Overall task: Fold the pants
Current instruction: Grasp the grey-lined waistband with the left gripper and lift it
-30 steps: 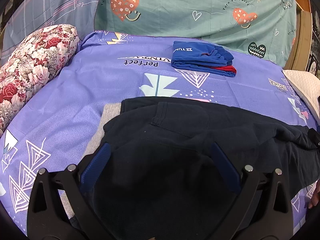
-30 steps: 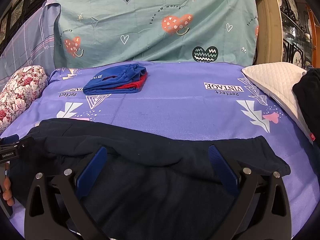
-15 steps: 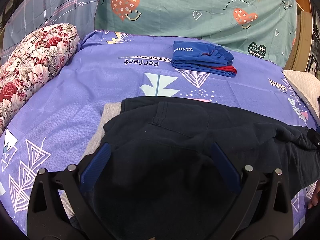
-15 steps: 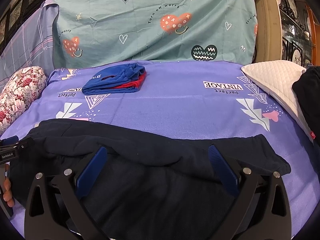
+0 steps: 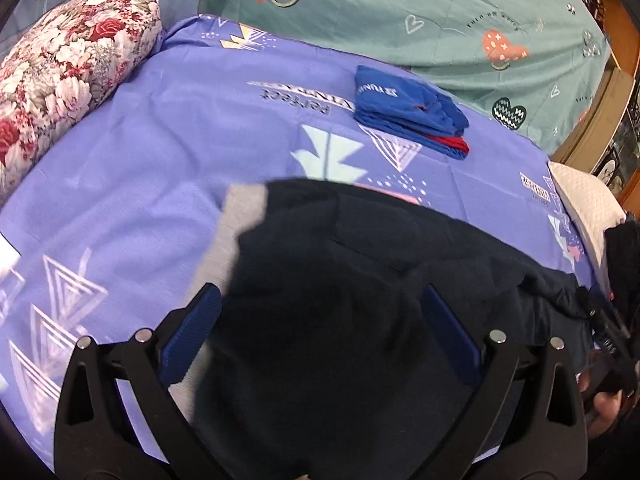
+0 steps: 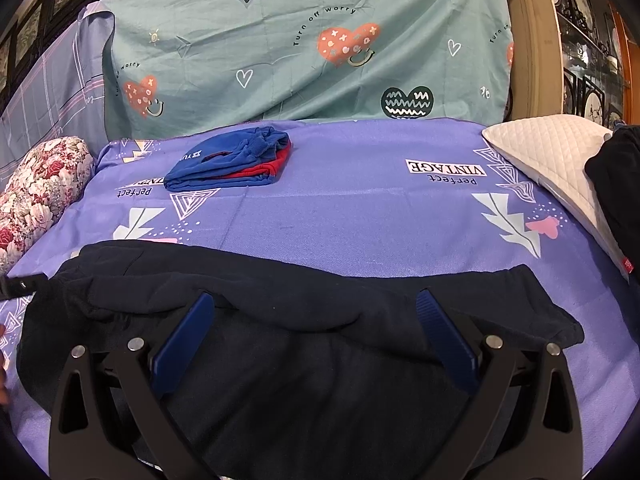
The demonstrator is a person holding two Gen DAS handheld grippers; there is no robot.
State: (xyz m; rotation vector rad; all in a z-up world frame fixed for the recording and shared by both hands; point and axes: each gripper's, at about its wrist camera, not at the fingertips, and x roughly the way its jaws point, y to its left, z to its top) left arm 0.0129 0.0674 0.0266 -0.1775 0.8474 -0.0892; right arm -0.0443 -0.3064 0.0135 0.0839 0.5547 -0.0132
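Your left claw (image 5: 320,320) and right claw (image 6: 316,320): both spread wide, gripping nothing, over dark pants (image 6: 300,312) lying across bed (image 6: 352,216); folded blue garment (image 6: 230,160) beyond.

A purple printed sheet (image 6: 340,216) covers the bed. Folded blue and red clothes (image 6: 234,160) lie near its far edge, before a teal heart-print cloth (image 6: 304,40). A floral bolster (image 5: 60,64) lies at the left, a white quilted pillow (image 6: 548,152) at the right
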